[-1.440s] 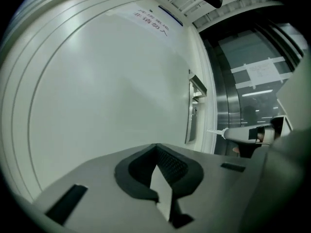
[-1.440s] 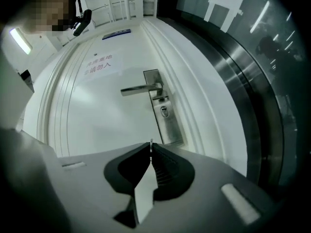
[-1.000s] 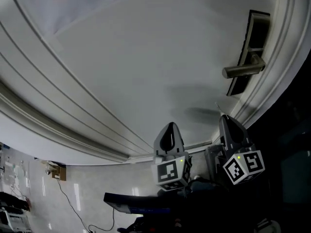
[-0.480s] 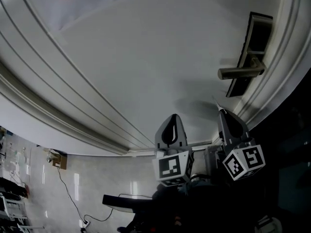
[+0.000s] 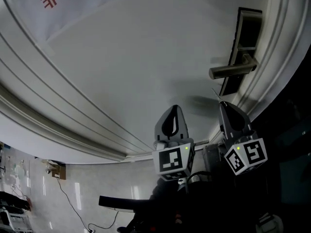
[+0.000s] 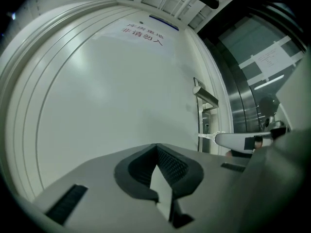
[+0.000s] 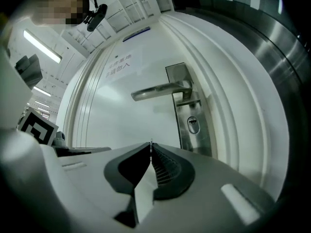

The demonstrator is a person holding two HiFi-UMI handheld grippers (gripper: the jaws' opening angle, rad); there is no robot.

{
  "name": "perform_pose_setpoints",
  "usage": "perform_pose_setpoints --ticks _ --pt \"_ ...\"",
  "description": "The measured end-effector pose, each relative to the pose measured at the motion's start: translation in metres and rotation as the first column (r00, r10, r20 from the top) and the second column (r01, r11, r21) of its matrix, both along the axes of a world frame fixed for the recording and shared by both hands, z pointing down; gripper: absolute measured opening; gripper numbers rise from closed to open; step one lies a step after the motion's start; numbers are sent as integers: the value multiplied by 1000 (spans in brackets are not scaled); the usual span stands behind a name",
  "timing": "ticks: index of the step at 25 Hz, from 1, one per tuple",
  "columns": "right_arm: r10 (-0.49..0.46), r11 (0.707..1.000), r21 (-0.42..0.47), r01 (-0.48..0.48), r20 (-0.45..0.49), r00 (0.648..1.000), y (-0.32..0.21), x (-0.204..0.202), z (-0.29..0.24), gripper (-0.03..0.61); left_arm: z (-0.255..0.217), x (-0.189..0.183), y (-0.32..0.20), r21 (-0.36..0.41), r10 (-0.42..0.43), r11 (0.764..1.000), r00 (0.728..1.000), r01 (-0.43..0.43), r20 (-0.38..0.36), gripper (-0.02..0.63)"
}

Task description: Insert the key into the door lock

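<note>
Key held short of the keyhole.
My right tool pinches the key; keyhole sits apart, below the handle. Left tool closed, empty. Square blade to slot, then push straight.

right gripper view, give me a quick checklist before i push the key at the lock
1. Key held: right gripper is shut on the key, thin tip showing past the jaws: ok.
2. Keyhole in view and unblocked, below the lever handle: ok.
3. Tip lined up with the keyhole: it sits left of and below it in the right gripper view: not ok.
4. Tip at the lock plate: a gap shows between them: not ok.
5. Blade turned to match the slot: cannot tell.
6. Left gripper shut on nothing, off to the side of the lock: ok.
</note>
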State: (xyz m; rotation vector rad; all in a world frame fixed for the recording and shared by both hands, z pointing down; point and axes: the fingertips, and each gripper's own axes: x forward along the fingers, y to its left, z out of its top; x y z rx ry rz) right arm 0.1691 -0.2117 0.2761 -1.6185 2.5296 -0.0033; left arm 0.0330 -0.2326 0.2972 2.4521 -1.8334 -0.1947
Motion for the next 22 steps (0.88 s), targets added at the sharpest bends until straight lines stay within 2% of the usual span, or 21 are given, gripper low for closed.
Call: perform_pose_setpoints --ticks 3,6,9,12,14,16,20,22 --pt "57 997 53 -52 -90 994 -2 17 -9 12 -1 11 -3 -11 28 1000 999 -28 -15 2" --pt "117 989 108 -97 -199 973 -6 33 -17 12 2 19 -6 -12 49 999 998 -49 -26 2" --pt "177 978 165 -128 -326 929 -6 47 -23 12 7 31 -6 -17 85 996 996 -85 -26 2" --pt "235 966 202 -158 -446 864 -4 58 -27 12 12 42 -6 -19 109 994 994 -110 -30 2" --pt "275 954 254 -157 -543 794 -5 62 -31 12 13 48 -6 -29 126 991 991 -127 -39 2" --pt "319 940 307 -148 -637 702 -6 65 -33 12 15 51 -5 -32 136 990 990 -138 -34 2" --pt "383 920 371 -125 -790 478 -10 70 -31 12 17 57 -5 -40 157 987 987 -158 -34 2" --pt "397 915 390 -99 -838 375 -11 70 -29 12 18 61 -4 -55 170 984 985 -172 -41 2"
